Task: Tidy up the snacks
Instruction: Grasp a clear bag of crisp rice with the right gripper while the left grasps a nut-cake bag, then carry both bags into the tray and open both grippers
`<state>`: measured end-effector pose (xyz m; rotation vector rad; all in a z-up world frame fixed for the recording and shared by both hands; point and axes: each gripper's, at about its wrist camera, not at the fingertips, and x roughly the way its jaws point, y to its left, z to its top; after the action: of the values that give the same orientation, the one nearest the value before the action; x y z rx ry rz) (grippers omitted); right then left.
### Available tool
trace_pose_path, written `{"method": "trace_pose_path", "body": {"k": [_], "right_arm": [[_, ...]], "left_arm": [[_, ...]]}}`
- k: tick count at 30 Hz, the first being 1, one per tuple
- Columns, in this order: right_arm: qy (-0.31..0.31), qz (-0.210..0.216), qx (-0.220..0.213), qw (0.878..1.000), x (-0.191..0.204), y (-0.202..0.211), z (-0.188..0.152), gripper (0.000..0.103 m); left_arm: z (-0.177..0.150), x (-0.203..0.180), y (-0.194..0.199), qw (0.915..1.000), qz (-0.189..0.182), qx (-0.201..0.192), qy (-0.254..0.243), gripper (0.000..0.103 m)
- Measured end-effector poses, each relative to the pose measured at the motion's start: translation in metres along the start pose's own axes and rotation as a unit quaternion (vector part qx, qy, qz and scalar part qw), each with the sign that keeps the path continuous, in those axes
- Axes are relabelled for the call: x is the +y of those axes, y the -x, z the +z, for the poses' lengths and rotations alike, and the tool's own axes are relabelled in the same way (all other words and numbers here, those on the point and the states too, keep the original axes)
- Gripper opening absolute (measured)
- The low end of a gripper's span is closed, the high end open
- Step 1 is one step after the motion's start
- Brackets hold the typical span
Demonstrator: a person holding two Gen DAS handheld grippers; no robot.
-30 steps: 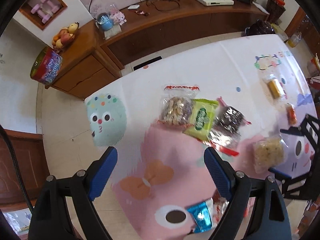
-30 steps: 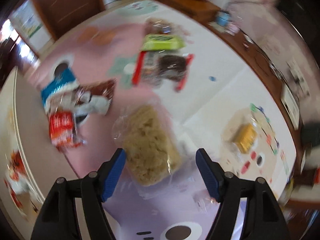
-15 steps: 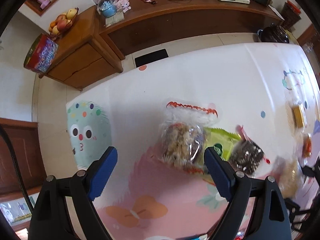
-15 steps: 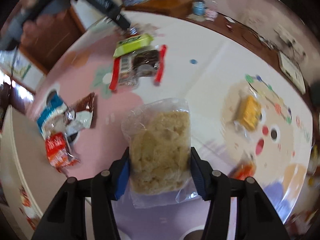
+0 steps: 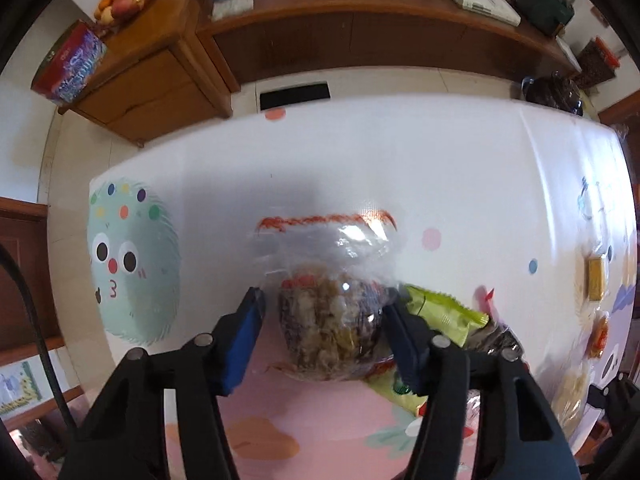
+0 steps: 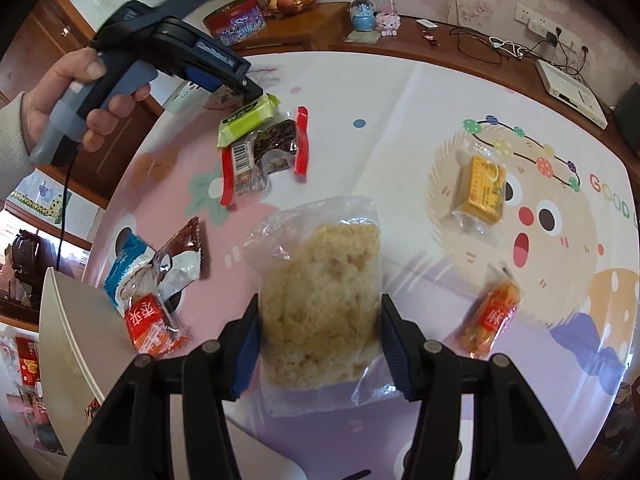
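Note:
My right gripper [image 6: 320, 344] is shut on a clear bag of pale puffed-rice cake [image 6: 320, 304] and holds it above the table. My left gripper [image 5: 322, 332] straddles a clear bag of brown nut brittle [image 5: 326, 320] with a red-edged top; the right finger touches the bag, while a small gap shows at the left finger. The left gripper also shows in the right wrist view [image 6: 248, 88], held by a hand. A green packet [image 5: 440, 312] and a dark seaweed-like packet [image 6: 276, 144] lie beside the bag.
The table wears a cartoon-print cloth [image 5: 400, 168]. A yellow boxed snack [image 6: 482, 190], an orange packet [image 6: 494, 316], and blue, brown and red packets [image 6: 156, 276] lie on it. A white tray edge [image 6: 68, 340] sits at the left. A wooden sideboard [image 5: 320, 32] stands behind.
My right gripper closed on the puffed-rice bag and lifted it. My left gripper moved forward over the nut-brittle bag and its fingers narrowed around it.

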<state>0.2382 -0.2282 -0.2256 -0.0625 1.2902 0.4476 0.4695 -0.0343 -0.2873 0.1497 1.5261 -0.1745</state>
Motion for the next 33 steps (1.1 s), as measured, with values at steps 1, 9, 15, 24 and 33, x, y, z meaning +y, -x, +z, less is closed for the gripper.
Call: {"method": "trace_pose_path", "body": {"k": [1,9,15,24,33], "right_arm": [[0.0,0.0,-0.001,1.0,0.001,0.003,-0.003,0.054],[-0.015,0.006,-0.01,1.0,-0.004,0.011,-0.003,0.054],[-0.021,0.002,-0.032,0.999,0.004,0.036,-0.008,0.054],[-0.033,-0.02,-0.061,0.997,0.029,0.089,-0.027,0.054],[-0.045,-0.031,-0.094,0.994,0.077,0.147,-0.061,0.054]], "left_arm": [[-0.001,0.0,0.0,1.0,0.0,-0.004,0.001,0.056],[-0.022,-0.003,0.003,0.9994,0.023,-0.021,0.015,0.047],[-0.052,0.009,0.033,0.9979,0.03,-0.048,0.032,0.046],[-0.129,0.019,0.121,0.9881,0.081,-0.125,-0.039,0.047],[-0.235,0.021,0.214,0.9822,0.05,-0.175,-0.046,0.047]]}}
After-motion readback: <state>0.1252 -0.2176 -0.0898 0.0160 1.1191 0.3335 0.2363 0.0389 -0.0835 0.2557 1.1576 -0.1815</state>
